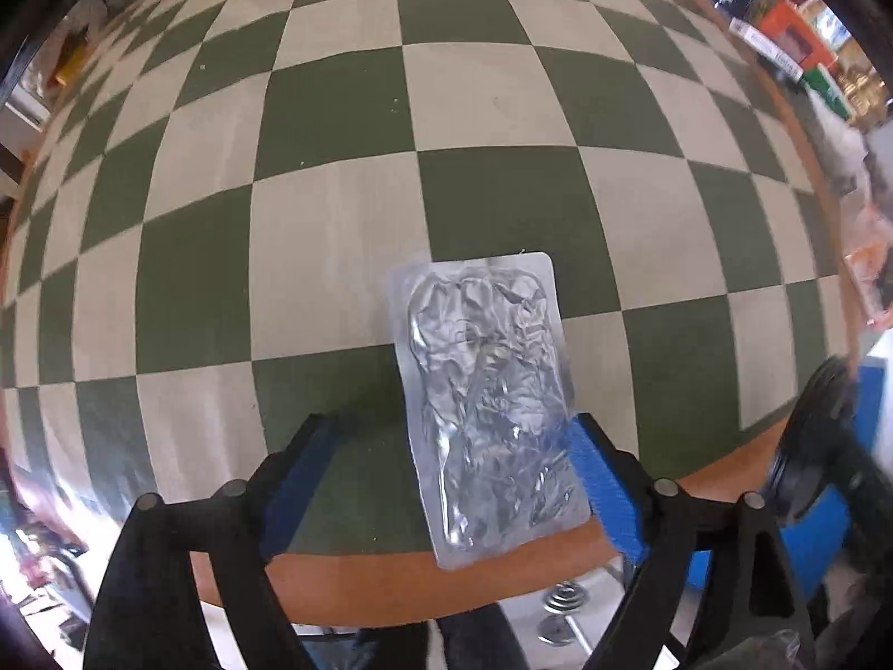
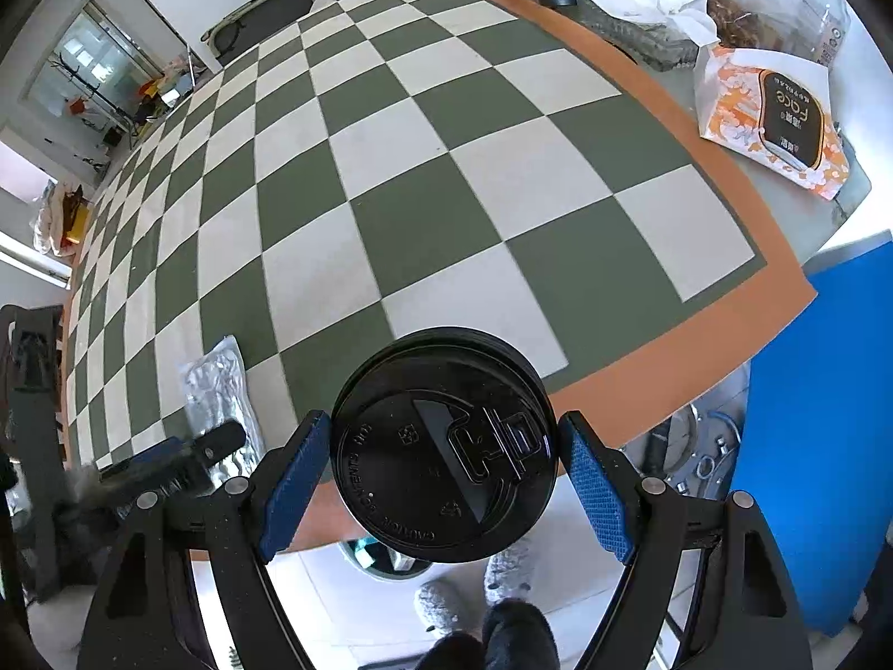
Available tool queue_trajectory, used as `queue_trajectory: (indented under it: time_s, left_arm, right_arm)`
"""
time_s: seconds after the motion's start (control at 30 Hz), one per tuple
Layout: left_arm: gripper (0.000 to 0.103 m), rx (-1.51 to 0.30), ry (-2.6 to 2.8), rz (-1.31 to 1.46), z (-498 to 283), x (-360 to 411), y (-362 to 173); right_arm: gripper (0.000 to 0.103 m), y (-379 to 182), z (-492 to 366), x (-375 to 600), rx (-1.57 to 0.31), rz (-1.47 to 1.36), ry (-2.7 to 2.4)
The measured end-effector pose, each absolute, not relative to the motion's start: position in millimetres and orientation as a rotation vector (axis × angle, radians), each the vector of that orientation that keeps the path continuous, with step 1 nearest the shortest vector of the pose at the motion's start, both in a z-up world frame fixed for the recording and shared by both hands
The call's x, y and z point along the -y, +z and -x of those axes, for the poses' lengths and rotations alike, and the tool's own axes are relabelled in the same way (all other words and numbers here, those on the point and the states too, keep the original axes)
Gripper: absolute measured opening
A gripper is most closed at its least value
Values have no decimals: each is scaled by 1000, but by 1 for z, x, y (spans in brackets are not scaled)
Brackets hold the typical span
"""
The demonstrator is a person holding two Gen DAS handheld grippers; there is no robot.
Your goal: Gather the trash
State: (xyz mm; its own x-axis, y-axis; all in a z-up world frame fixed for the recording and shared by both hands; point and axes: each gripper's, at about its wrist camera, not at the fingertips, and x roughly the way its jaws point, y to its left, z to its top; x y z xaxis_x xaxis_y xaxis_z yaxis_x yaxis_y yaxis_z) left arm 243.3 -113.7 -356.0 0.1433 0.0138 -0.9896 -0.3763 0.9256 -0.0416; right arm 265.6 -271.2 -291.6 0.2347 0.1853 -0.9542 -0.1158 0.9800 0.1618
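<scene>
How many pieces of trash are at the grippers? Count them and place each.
2. The crumpled clear plastic pack lies at the near table edge between the left gripper's open jaws. The black cup lid sits between the right gripper's pads. More may be out of view.

Left tongs (image 1: 446,480) spread wide, pointing down; right tongs (image 2: 443,474) apparently clamped

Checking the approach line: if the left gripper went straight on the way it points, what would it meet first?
Probably the crumpled clear plastic blister pack between the open left gripper fingers, lying at the checkered mat's edge; how near is unclear.
</scene>
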Motion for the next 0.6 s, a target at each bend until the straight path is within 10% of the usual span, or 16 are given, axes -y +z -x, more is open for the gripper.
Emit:
queue_trajectory:
  time_s: [0.17, 0.6]
  left_arm:
    - [60, -1380, 300, 245, -266, 132, -352]
    - [60, -1295, 225, 419, -225, 93, -314]
  right_arm:
    - [84, -301, -292, 274, -1330, -15, 166]
    - [84, -291, -299, 286, -1302, -22, 176]
